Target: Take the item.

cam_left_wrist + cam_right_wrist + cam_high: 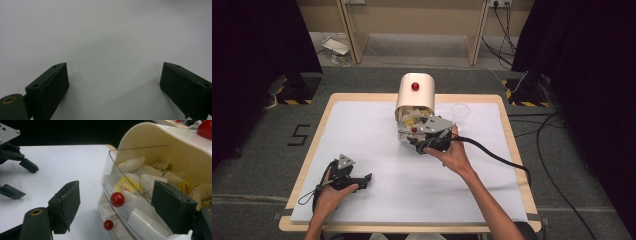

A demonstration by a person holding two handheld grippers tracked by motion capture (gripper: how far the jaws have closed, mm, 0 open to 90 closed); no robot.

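White worktop [362, 130], dark curtains around. Cream tea-bag dispenser [415, 92] stands at the far middle, its clear front flap [130, 172] with red knob [117, 199] swung open over loose tea bags [140, 178]. Right tongs [122, 205] gape wide, empty, straddling the knob, nearer by far. Left tongs [113, 82] rest open, empty, well apart near the front-left. Clear cup [460, 112] just right of dispenser.

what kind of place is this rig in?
Probably a lab data-collection station, not a kitchen: black curtains flank the table, hazard-taped stand feet and loose cables sit on grey carpet.
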